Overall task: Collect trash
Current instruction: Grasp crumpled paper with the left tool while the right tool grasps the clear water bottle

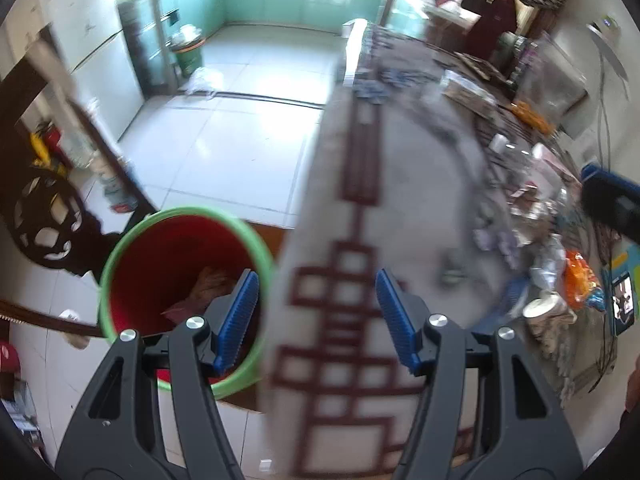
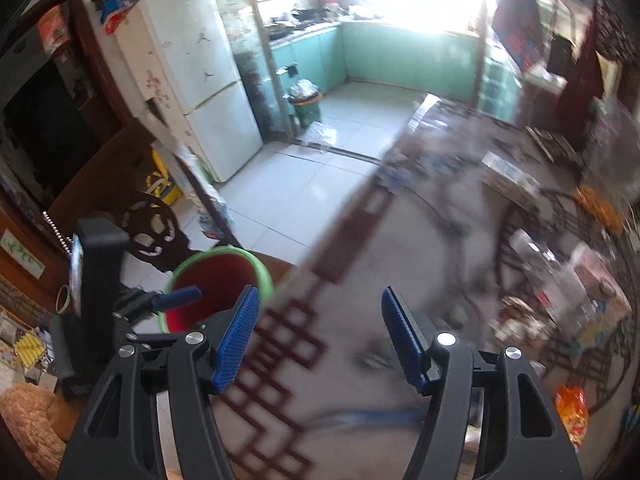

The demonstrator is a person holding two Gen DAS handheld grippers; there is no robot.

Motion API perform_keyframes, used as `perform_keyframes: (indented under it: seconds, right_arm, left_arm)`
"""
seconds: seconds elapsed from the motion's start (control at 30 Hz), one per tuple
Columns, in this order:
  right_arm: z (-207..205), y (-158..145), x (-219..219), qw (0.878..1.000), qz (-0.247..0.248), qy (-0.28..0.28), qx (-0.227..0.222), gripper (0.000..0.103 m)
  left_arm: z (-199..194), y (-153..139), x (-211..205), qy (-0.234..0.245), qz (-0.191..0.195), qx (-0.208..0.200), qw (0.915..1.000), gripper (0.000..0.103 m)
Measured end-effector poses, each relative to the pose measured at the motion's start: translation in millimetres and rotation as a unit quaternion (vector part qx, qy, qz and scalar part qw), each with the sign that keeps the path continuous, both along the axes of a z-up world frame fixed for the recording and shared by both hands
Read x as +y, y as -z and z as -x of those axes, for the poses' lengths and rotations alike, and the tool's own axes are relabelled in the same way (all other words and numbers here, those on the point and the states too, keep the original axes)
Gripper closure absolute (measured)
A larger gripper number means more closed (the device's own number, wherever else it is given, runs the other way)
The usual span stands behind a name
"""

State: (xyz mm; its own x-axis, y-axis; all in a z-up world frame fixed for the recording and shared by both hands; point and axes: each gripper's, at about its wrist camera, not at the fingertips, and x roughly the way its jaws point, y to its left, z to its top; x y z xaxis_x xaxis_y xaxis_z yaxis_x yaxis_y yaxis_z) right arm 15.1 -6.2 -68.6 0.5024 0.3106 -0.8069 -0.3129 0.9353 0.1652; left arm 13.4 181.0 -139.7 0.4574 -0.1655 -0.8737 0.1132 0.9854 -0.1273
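A red bin with a green rim (image 1: 132, 264) stands beside the table's left edge and holds some brown and pink scraps (image 1: 204, 288); it also shows in the right wrist view (image 2: 208, 284). My left gripper (image 1: 316, 312) is open and empty over the table edge, its left finger above the bin. My right gripper (image 2: 316, 328) is open and empty above the table (image 2: 360, 264). Trash lies on the table's right side: an orange snack bag (image 1: 580, 280), a paper cup (image 1: 540, 312), crumpled wrappers (image 1: 496, 240) and a small green piece (image 1: 452, 270). The views are blurred.
The other gripper's blue tip (image 1: 608, 196) shows at right. A carved dark chair (image 2: 152, 236) stands by the bin. A white fridge (image 2: 200, 80), a green kitchen bin (image 2: 306, 106) and a tiled floor (image 1: 224, 144) lie beyond. Boxes and jars (image 2: 560, 276) crowd the table's far right.
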Motion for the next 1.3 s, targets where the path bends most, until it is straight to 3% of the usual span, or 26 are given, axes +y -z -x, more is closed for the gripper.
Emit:
perform_keyframes:
  seconds: [0.2,0.37,0.53,0.7,0.97,1.13,1.3]
  right_arm:
    - [-11.7,21.0,-124.9,0.998,0.021,0.061,0.025,0.041]
    - [-69.1,44.7,-198.7,0.994,0.068,0.058,0.058,0.041]
    - [-121.2,84.7,-217.6,0.989,0.100,0.020,0.109,0.041]
    - [-145.8,124.0,-217.6,0.982,0.106,-0.019,0.157,0.040]
    - [-143.6,134.2,-228.6,0.984,0.054,-0.041,0.163,0.049]
    - [-131.1,109.4,-260.0,0.991,-0.020,0.008,0.134,0.050]
    - [-112.3,78.6,-294.3,0.990,-0.082,0.063,0.100,0.050]
  left_arm:
    - [-4.7,-1.9,-81.9,0.032,0.019,-0.002,0.9993,0.044]
    - [-6.4,-2.0,-146.2,0.054,0.046,0.007,0.9974,0.040]
    - [-11.6,-1.6,-205.3,0.082,0.056,0.023,0.9948,0.037]
    - [-24.9,5.5,-236.2,0.093,0.043,0.038,0.9941,0.036]
    - [-56.0,25.3,-261.3,0.092,0.037,0.066,0.9928,0.036]
    - [-73.2,43.1,-278.9,0.103,0.036,0.088,0.9901,0.035]
    - [-86.1,63.9,-294.7,0.112,0.034,0.107,0.9874,0.033]
